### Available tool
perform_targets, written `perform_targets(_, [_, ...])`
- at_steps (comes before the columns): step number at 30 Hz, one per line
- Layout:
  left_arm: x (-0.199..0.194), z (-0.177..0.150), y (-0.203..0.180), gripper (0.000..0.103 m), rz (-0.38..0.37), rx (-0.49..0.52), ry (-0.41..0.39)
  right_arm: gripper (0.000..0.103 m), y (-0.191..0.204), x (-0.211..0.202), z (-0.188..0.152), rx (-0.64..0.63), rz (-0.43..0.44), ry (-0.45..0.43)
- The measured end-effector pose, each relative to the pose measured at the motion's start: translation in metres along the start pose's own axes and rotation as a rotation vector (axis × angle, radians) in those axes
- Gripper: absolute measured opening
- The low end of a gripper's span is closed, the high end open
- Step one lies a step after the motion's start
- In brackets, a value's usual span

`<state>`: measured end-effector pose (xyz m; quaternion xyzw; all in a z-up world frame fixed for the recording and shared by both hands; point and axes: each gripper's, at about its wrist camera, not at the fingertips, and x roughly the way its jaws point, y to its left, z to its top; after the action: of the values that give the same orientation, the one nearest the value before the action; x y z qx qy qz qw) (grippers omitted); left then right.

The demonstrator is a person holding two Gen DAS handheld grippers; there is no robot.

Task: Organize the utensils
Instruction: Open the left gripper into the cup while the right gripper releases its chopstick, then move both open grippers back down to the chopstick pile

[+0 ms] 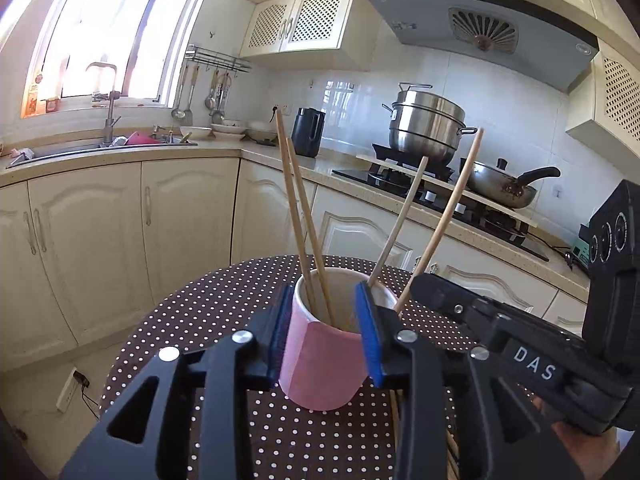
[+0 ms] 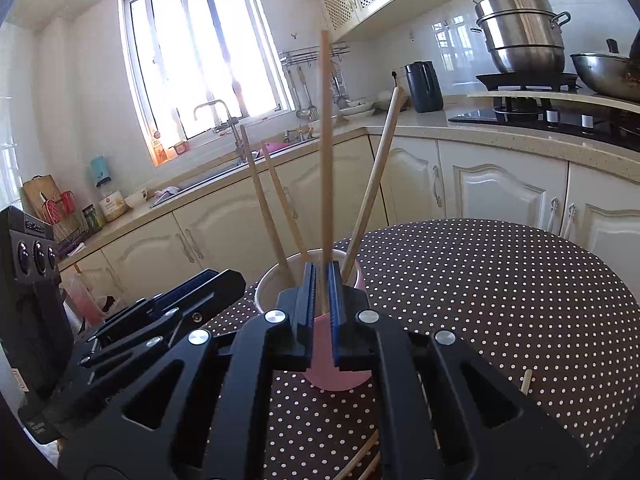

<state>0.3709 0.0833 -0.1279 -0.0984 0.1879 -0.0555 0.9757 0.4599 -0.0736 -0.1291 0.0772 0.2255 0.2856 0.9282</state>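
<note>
The only thing we can actually read is "DAS", in white letters on the black body of the right tool [image 1: 404,312], seen from the left wrist view. We spot small print on the left tool's black housing too, but it's too blurry.
</note>
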Motion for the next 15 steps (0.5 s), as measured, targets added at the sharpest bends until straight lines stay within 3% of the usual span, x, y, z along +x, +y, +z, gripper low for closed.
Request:
perform_targets(7, [-0.018,0.002,0.0,0.05,0.009,-0.006,0.015,0.01,0.002,-0.016,0.003,0.031,-0.037,0.012])
perform_targets(15, [-0.024,-0.001,-0.012,0.052,-0.013,0.031,0.147,0.019,0.002,-0.043,0.003,0.037,-0.073,0.055])
